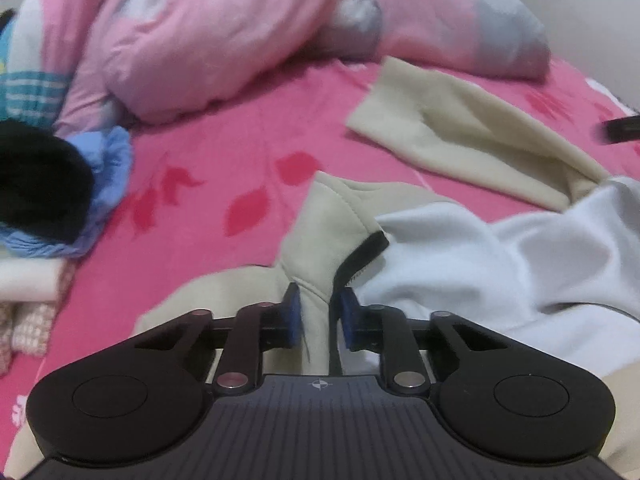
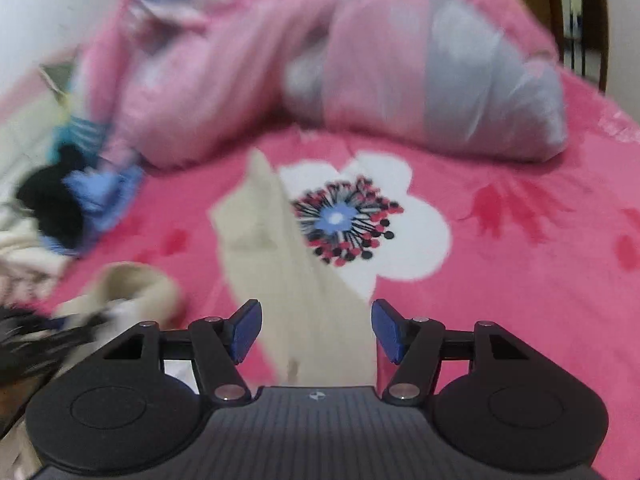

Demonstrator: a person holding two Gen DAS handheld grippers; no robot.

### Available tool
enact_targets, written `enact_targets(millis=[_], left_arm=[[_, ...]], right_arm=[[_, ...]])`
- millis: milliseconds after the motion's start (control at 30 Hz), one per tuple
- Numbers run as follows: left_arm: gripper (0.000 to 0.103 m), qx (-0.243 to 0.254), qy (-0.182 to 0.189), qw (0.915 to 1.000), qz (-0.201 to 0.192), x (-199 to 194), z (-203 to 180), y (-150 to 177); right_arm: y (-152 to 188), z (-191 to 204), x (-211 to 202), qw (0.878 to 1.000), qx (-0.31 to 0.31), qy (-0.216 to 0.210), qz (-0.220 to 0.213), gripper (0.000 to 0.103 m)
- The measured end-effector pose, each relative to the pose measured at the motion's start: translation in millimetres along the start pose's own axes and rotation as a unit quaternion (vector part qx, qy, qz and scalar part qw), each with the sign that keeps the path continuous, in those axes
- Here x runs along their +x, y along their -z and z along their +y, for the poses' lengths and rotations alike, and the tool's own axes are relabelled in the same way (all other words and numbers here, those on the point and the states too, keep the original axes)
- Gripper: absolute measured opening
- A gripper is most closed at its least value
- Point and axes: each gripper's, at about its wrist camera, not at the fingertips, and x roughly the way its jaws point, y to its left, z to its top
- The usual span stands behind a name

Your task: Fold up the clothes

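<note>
The cream hooded jacket [image 1: 320, 232] with a white fleece lining [image 1: 480, 264] lies crumpled on the pink floral bedsheet [image 1: 224, 128], one sleeve [image 1: 460, 128] flung out toward the pink quilt [image 1: 240, 28]. The left tool [image 1: 320, 316] has its blue pads nearly together on a ridge of cream fabric by the dark zipper edge [image 1: 364, 256] — a pinch that looks meant to anchor or lift that edge for a fold. The right tool [image 2: 316, 328] stands wide open over the sleeve [image 2: 280, 264], gripping nothing — probably lining up to take it. No brand, label or writing can be read; the right view is blurred.
</note>
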Motion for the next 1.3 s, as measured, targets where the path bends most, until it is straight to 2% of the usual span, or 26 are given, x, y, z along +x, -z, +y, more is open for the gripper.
enact_targets(millis=[33,67,100,133,167,267,300,367,433,500,567,600,667,700,733,767,833,867,900,933,1033,1067,1133,1200,1300], left_arm=[[0.012,-0.005,-0.005,1.0,-0.006,-2.4,4.6,1.7],[0.012,-0.016,-0.008,0.9998,-0.009,-5.9,10.3,3.9],[0.012,-0.029,-0.01,0.9995,-0.012,-9.7,16.2,6.1],[0.011,-0.042,-0.013,0.9989,-0.014,-13.3,22.3,8.2],[0.011,-0.056,-0.014,0.9982,-0.017,-18.5,28.2,10.8],[0.01,-0.08,-0.017,0.9963,-0.029,-40.1,41.0,22.1],[0.009,-0.084,-0.018,0.9957,-0.033,-45.7,44.6,25.2],[0.008,-0.099,-0.029,0.9939,-0.041,-59.2,54.8,33.6],[0.008,-0.123,-0.026,0.9911,-0.045,-69.1,68.2,41.8],[0.008,-0.139,-0.019,0.9892,-0.042,-75.7,79.0,50.9],[0.008,-0.15,-0.005,0.9879,-0.041,-81.2,86.7,59.2],[0.009,-0.151,0.006,0.9877,-0.041,-83.5,88.7,62.7],[0.01,-0.146,0.021,0.9879,-0.046,-87.3,89.2,66.1],[0.01,-0.147,0.026,0.9875,-0.05,-88.4,89.8,66.8],[0.01,-0.149,0.03,0.9869,-0.054,-89.4,90.5,67.5],[0.01,-0.153,0.035,0.9858,-0.06,-90.4,91.3,68.0],[0.012,-0.165,0.047,0.9828,-0.068,-91.1,94.2,69.3],[0.014,-0.169,0.056,0.9814,-0.07,-91.2,95.0,70.2],[0.021,-0.172,0.062,0.9804,-0.073,-91.5,95.3,71.4],[0.031,-0.175,0.067,0.9794,-0.075,-91.7,95.5,72.6],[0.046,-0.156,0.088,0.9807,-0.078,-90.7,88.9,67.1],[0.057,-0.148,0.096,0.9813,-0.077,-89.8,86.0,63.7],[0.087,-0.132,0.111,0.9821,-0.075,-87.9,80.1,57.1],[0.092,-0.095,0.12,0.9855,-0.072,-80.6,66.9,46.8],[0.094,-0.033,0.088,0.9935,-0.065,-61.8,44.6,33.4]], right_arm=[[-6.6,-1.2,24.2,1.0,0.005,-0.002,0.02,0.055],[-4.4,-6.0,39.7,0.999,0.013,-0.014,0.033,0.018],[-2.1,-10.6,48.9,0.999,0.033,-0.015,0.04,0.005],[0.1,-15.1,57.5,0.997,0.054,-0.015,0.046,0.006],[2.8,-19.5,55.3,0.998,0.063,-0.006,0.03,0.006],[8.7,-39.3,10.2,0.993,0.09,0.03,-0.065,0.005],[13.4,-52.6,-10.7,0.987,0.116,0.057,-0.093,0.005],[22.4,-75.9,-39.3,0.979,0.134,0.109,-0.109,0.006],[32.7,-94.8,-53.6,0.977,0.14,0.143,-0.071,0.009],[42.0,-101.4,-67.8,0.976,0.135,0.17,-0.036,0.017],[48.1,-94.2,-88.7,0.974,0.117,0.192,-0.032,0.041],[48.8,-83.8,-100.2,0.973,0.104,0.198,-0.049,0.042],[47.5,-59.8,-120.3,0.974,0.074,0.192,-0.093,0.05],[45.2,-46.7,-126.0,0.976,0.06,0.177,-0.112,0.051],[43.0,-33.5,-126.4,0.98,0.047,0.144,-0.125,0.052],[40.3,-20.6,-119.9,0.987,0.036,0.101,-0.121,0.052],[36.8,12.1,-87.5,0.997,0.005,0.013,-0.076,0.051],[38.2,31.0,-68.1,0.998,-0.014,-0.022,-0.055,0.049],[41.0,52.4,-48.1,0.997,-0.039,-0.058,-0.03,0.047],[44.6,72.2,-32.1,0.996,-0.06,-0.068,-0.012,0.045],[55.4,131.1,14.7,0.987,-0.124,-0.09,0.039,0.045],[56.1,135.3,21.7,0.988,-0.12,-0.086,0.041,0.046],[54.4,134.8,30.0,0.991,-0.1,-0.079,0.041,0.046],[47.3,122.2,32.6,0.993,-0.077,-0.086,0.037,0.046],[40.0,113.6,37.9,0.994,-0.063,-0.081,0.039,0.046]])
